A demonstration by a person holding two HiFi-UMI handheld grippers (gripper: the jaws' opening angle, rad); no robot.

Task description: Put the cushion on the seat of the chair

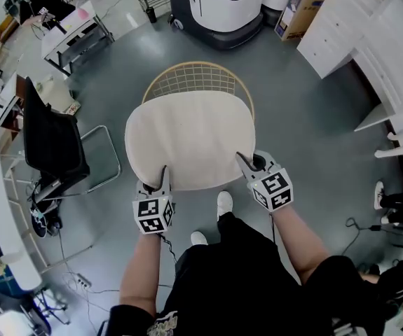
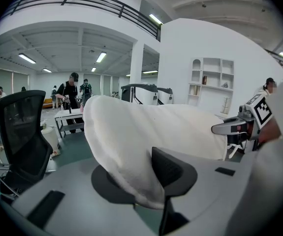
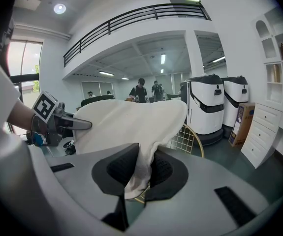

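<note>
A person is standing over a gold wire chair (image 1: 190,78) on a grey floor (image 1: 306,131), both bare forearms reaching forward side by side from the body, each hand carrying a gripper that is pointing ahead and slightly downward. Between them they are holding a cream cushion (image 1: 190,140) spread almost flat, its near edge toward the person and its far edge covering most of the chair, whose wire grid is showing just beyond it. Whether the cushion is touching the seat cannot be told. The left gripper (image 1: 164,172) is pinching the cushion's near left corner, and its own view shows the jaws clamped on a fold of the fabric that is hanging down between them. The right gripper (image 1: 246,162) is biting the near right corner, its jaws drawn nearly together with a thin flap of the cushion squeezed between the pads. The two grippers are sitting well apart, at the cushion's two near corners, marker cubes facing up. A black office chair (image 1: 50,142) is standing to the left, and white cabinets (image 1: 334,33) are lining the right side.
</note>
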